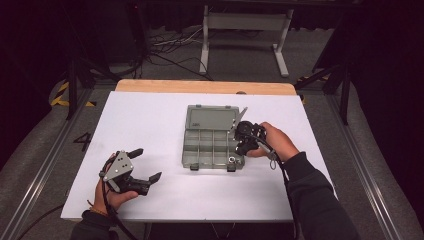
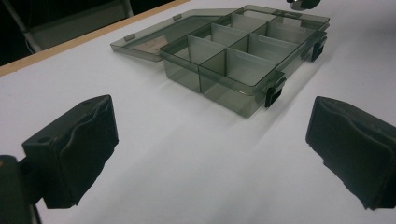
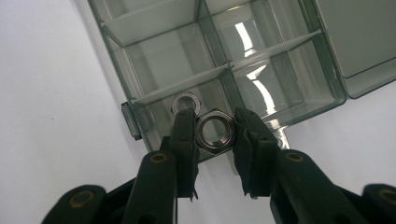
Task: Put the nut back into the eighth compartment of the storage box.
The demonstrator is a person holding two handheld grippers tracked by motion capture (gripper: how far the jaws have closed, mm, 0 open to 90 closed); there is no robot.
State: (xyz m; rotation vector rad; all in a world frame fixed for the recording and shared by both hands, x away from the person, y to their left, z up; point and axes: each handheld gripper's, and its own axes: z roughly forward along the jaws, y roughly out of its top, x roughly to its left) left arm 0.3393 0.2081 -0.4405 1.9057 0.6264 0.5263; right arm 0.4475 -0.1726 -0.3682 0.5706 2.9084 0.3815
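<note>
Right gripper (image 3: pixel 214 135): fingers pinching a hex nut (image 3: pixel 215 131) by its flats, held over the near right corner compartment of the open organizer box (image 1: pixel 212 145), where a second, smaller nut (image 3: pixel 186 102) lies. The box sits near the middle of the white bench (image 1: pixel 150 125), lid folded back. Left gripper (image 1: pixel 145 165): fingers spread with nothing between them, toward the bench's near left corner.

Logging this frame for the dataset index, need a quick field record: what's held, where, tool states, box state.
scene: white table with one grey compartment box
box lid: open, lying flat behind the box
right tool: shut on a hex nut, over the box's near right corner compartment
already in that compartment: a metal ring
other compartments: look empty
left tool: open, holding nothing, apart from the box on the near left of the table
</note>
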